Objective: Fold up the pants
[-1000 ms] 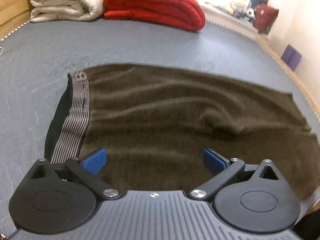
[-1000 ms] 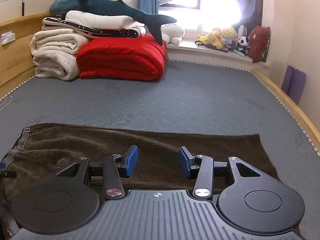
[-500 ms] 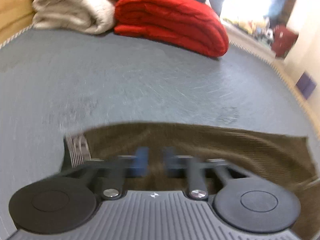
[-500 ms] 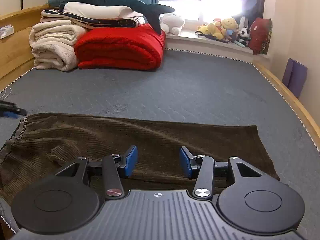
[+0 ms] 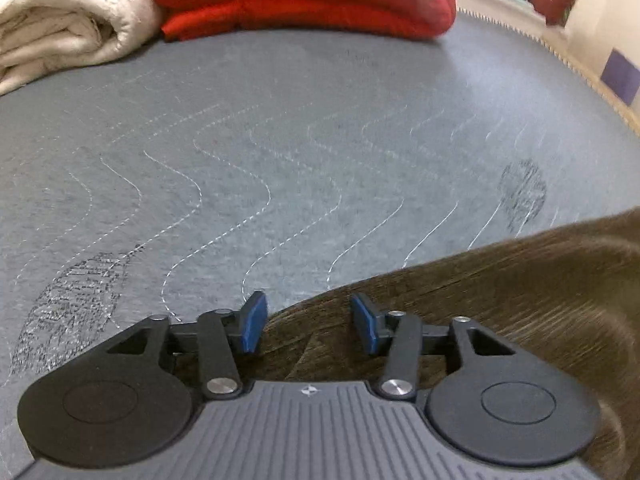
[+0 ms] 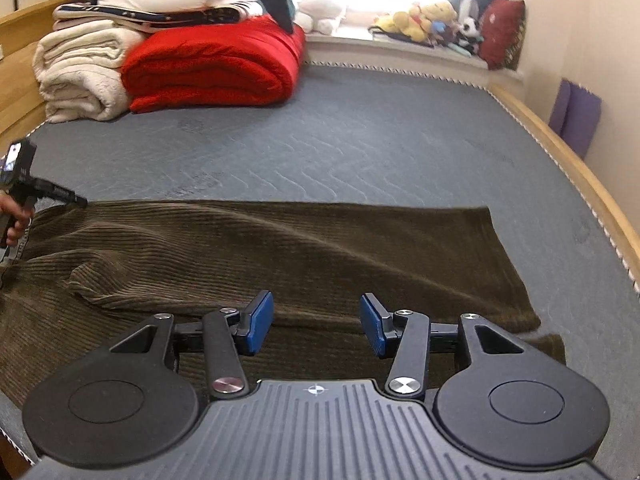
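Brown corduroy pants (image 6: 280, 256) lie flat across the grey mattress (image 6: 360, 140), waistband to the left, leg hems to the right. My right gripper (image 6: 316, 326) is open and empty, low over the near edge of the legs. My left gripper (image 5: 306, 322) is open over the far edge of the pants (image 5: 520, 280) at the waist end, with nothing between its pads. The left gripper also shows at the left edge of the right wrist view (image 6: 24, 196), held by a hand at the waistband corner.
A folded red blanket (image 6: 216, 68) and a cream blanket (image 6: 80, 72) are stacked at the head of the bed, with a plush shark on top. Soft toys line the window sill (image 6: 424, 28). A wooden bed rail (image 6: 560, 160) runs along the right side.
The left gripper has moved from the near edge of the pants over the waist to the far edge. Its jaws narrowed, then stand part open. The right gripper has opened a little wider.
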Motion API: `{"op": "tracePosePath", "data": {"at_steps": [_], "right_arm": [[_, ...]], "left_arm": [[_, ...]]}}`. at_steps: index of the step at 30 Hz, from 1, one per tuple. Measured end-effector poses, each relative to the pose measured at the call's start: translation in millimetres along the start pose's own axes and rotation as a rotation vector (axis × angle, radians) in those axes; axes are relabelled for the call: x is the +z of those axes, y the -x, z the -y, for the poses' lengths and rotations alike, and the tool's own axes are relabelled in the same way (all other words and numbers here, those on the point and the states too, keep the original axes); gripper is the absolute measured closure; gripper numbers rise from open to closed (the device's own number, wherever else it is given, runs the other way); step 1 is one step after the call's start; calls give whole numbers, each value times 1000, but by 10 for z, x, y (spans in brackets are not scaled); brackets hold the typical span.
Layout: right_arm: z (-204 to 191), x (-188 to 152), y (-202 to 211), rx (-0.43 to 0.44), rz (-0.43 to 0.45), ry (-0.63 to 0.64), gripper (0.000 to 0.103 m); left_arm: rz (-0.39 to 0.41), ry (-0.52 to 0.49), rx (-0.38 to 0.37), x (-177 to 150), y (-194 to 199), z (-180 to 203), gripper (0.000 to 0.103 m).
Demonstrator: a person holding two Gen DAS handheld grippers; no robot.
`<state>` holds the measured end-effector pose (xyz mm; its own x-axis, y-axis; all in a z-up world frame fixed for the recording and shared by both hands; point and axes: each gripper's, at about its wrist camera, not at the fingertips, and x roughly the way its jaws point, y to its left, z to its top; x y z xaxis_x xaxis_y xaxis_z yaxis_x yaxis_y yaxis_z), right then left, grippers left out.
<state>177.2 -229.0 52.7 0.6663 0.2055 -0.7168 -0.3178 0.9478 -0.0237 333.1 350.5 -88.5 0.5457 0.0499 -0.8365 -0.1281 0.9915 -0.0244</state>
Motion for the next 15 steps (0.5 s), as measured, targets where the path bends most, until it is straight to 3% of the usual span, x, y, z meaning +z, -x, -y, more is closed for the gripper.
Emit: {"op": "tracePosePath", "data": {"at_steps": [6, 8, 10, 12, 15], "right_arm": [[78, -3, -46, 1, -20, -23, 52], [65, 9, -54, 2, -20, -24, 52], [32, 24, -65, 3, -17, -22, 52], [-14, 36, -75, 4, -16, -14, 52], [-80, 51, -88, -5, -13, 12, 52]], "left_arm": [[-35, 10, -48, 8, -49, -42, 43], [-52, 7, -70, 37, -13, -49, 54], [-41, -57, -78, 54, 29, -16, 66], [-47, -175, -36, 7, 108, 126, 81], [-6, -297, 47, -99, 281, 349, 88]]}}
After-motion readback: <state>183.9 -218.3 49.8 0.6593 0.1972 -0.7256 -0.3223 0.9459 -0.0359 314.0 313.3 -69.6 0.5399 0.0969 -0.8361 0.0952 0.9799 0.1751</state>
